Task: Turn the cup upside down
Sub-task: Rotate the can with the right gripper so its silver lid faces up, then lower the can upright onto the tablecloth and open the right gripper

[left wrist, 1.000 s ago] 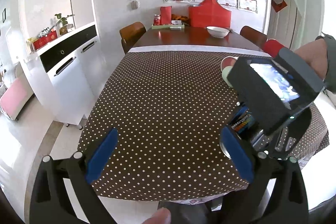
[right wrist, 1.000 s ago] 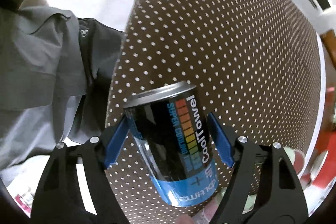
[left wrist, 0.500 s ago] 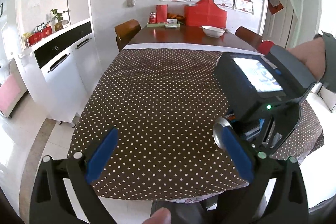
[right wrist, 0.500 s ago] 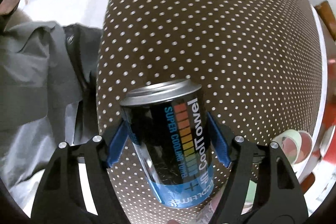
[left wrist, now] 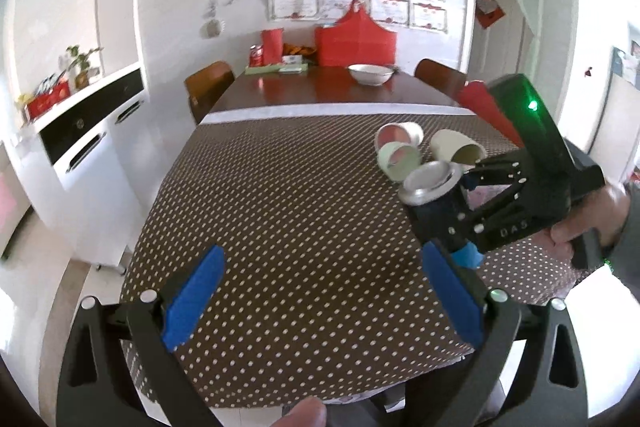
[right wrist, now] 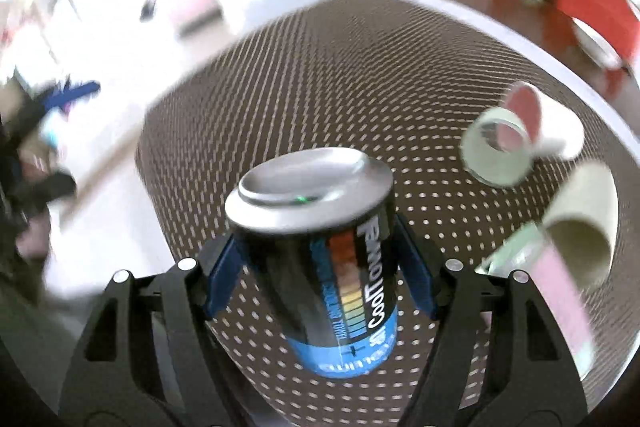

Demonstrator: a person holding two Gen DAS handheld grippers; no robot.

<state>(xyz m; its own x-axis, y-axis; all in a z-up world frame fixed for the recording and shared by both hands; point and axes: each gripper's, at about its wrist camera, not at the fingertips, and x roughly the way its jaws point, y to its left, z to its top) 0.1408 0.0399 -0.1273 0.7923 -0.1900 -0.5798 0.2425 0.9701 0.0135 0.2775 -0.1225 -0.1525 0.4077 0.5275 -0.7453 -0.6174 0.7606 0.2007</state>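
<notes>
The cup is a black and blue can-shaped tin with a silver end and "CoolTowel" lettering. My right gripper is shut on its sides, silver end pointing away from the camera. In the left wrist view the tin hangs tilted above the right side of the dotted tablecloth, held by the right gripper with a hand behind it. My left gripper stands open over the cloth's near edge, holding nothing.
Three paper cups lie on their sides just beyond the tin. A white bowl and a red bag sit on the far wooden table. A white cabinet stands left.
The right gripper has swung round with the tin, from facing the table's near edge and the person's jacket to facing across the table. The left gripper has barely moved.
</notes>
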